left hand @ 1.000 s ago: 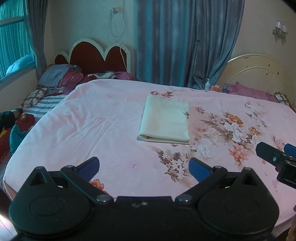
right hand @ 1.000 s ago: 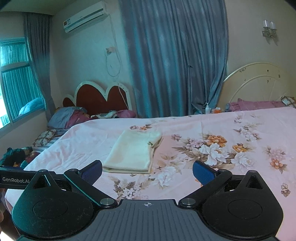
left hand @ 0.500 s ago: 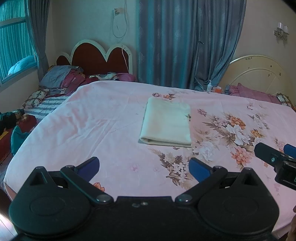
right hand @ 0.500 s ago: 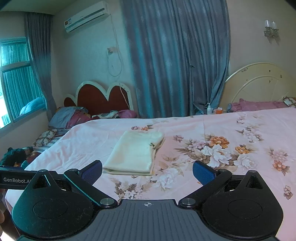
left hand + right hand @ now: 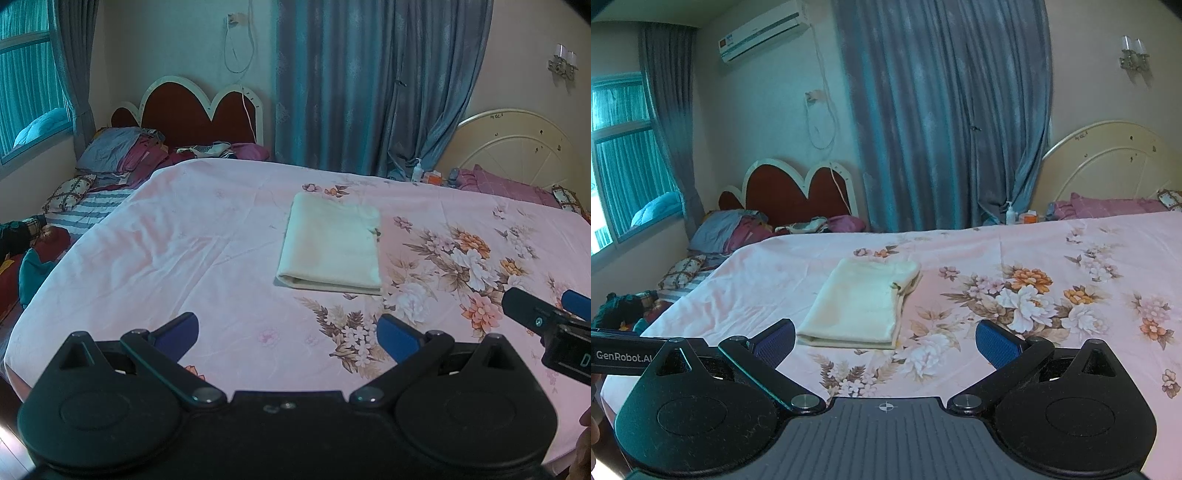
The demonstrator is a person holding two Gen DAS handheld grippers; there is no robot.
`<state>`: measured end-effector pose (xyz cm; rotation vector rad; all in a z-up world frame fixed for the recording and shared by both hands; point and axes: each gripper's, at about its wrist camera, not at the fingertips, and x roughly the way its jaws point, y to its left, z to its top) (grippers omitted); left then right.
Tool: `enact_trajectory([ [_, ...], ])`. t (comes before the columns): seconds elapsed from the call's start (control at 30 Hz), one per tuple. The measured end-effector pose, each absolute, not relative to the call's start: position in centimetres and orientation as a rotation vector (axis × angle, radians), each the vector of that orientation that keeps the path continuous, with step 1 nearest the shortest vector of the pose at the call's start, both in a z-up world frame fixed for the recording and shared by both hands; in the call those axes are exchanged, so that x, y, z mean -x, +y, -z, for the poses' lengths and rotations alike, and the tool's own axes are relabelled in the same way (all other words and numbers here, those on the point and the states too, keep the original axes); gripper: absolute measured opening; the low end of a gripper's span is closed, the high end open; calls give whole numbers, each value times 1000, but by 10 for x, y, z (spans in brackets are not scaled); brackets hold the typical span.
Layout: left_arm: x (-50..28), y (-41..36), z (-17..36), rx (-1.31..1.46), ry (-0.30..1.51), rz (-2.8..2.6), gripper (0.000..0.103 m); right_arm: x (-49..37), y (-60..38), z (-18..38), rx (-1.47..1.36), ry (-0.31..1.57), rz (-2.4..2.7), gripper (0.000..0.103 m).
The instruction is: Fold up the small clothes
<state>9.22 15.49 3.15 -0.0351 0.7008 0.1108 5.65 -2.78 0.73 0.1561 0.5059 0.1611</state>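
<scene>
A cream garment [image 5: 332, 245] lies folded into a neat rectangle on the pink floral bedsheet [image 5: 184, 251]; it also shows in the right wrist view [image 5: 862, 304]. My left gripper [image 5: 288, 334] is open and empty, held above the bed's near edge, well short of the garment. My right gripper [image 5: 886, 341] is open and empty, also short of the garment and to its right. The right gripper's tip shows at the right edge of the left wrist view [image 5: 546, 315].
A pile of clothes and pillows [image 5: 118, 155] lies at the far left by a red headboard [image 5: 199, 110]. Bottles [image 5: 417, 171] stand at the far edge by blue curtains [image 5: 369, 85]. More clothes [image 5: 22, 254] lie on the floor left.
Both grippers have pulled back and risen slightly from the folded garment. The garment lies as before, and both stay open.
</scene>
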Motion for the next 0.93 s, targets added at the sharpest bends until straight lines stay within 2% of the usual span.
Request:
enact_trajectory([
  [0.67,-111,161,-20,36,716,-71,102,-71,-24,5,-156,534,-159,103],
  [0.8,-122,159,-14,20,696,-68,100,-80,-28,13,-159,551,-140,103],
  [0.93,-147,166,0,54,734,-60,103,-95,-37,26,-165,587,-99,103],
])
